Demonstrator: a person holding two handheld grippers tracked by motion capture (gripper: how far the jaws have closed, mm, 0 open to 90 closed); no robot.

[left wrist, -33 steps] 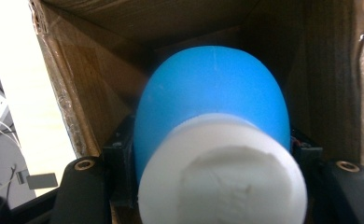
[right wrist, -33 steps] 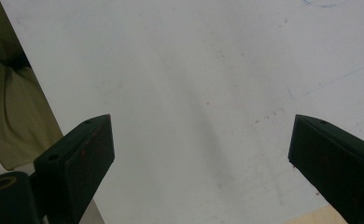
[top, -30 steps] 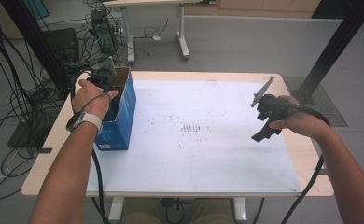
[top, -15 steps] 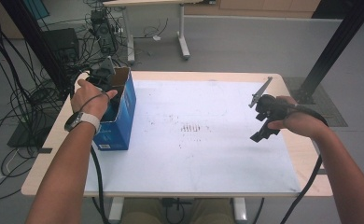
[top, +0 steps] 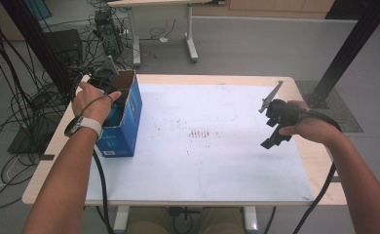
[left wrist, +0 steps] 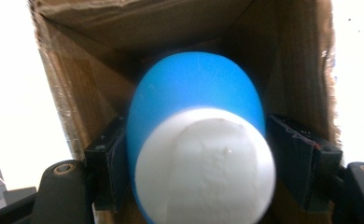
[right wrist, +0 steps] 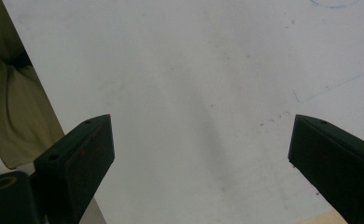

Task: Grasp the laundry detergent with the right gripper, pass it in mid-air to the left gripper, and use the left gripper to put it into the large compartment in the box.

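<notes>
- My left hand-held gripper (left wrist: 196,172) is poked down into the open top of the blue cardboard box (top: 124,124) at the left edge of the counter (top: 295,83).
- In the left gripper view there's a blue and white object (left wrist: 196,140) sitting right between the two black jaws, white rounded end toward the camera, blue end pointing deeper into the box.
- Those jaws have just been opening. There's a sliver of gap on the right side between the pad and the object; the left pad looks right up against it or nearly so. I'd say it's let go, with the object between the jaws.
- I can't tell what the object actually is, it's too close and blurry. Brown cardboard walls all around it, so it's inside the box.
- From the high view the left hand (top: 93,100) is over the box opening, watch (top: 83,126) on the wrist, cable trailing down along the forearm.
- My right hand-held gripper (top: 271,124) is well apart from all that, held over the right side of the white sheet (top: 217,161) that covers the counter.
- Its jaws are spread wide with nothing between them, just the scuffed white sheet below in the right gripper view (right wrist: 201,140).
- Right hand (top: 307,127) wraps the gripper body, cable hanging off toward the near edge.
</notes>
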